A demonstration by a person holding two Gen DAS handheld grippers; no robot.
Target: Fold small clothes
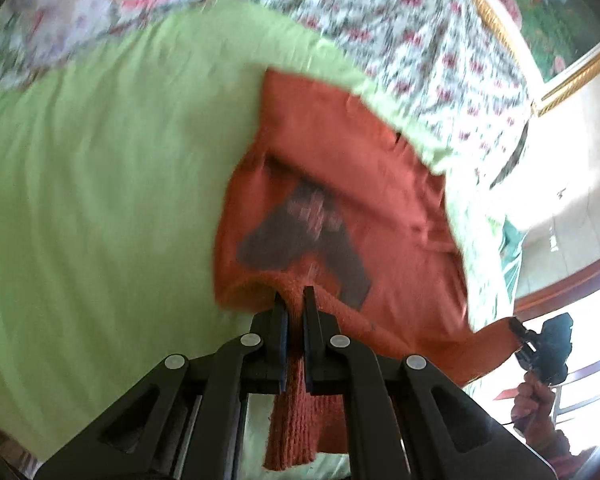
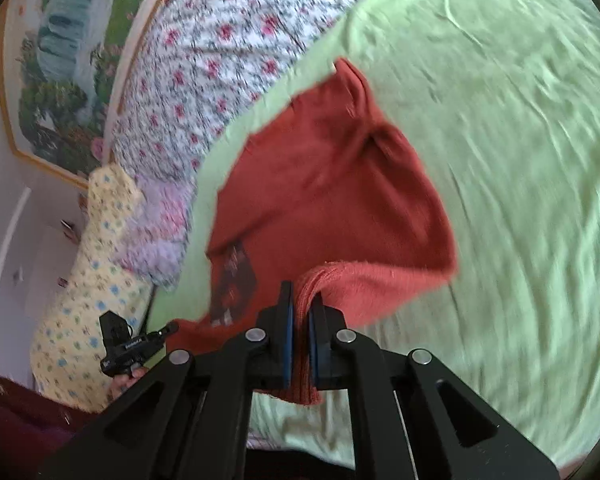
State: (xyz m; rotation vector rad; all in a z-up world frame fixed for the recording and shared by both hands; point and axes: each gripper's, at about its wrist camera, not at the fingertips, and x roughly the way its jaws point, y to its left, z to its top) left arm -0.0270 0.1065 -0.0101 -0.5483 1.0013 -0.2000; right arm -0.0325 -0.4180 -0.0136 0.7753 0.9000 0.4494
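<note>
Gripping the ribbed hem of the rust-red knit sweater [image 1: 340,184], the left gripper [image 1: 295,300] has its fingers [image 1: 279,320] narrowed on a bunch of the knit, which hangs down between them at the lower centre of the left wrist view. The right gripper [image 2: 300,296] likewise has its fingers [image 2: 286,320] pinched tight on the hem near the lower middle of the right wrist view. The sweater is stretched between the two, its long axis running from the held hem up toward the upper part of each frame, far end over the green bedsheet [image 1: 100,180]. A dark graphic [image 1: 300,232] shows on it. A floral quilt [image 2: 228,52] lies beyond
</note>
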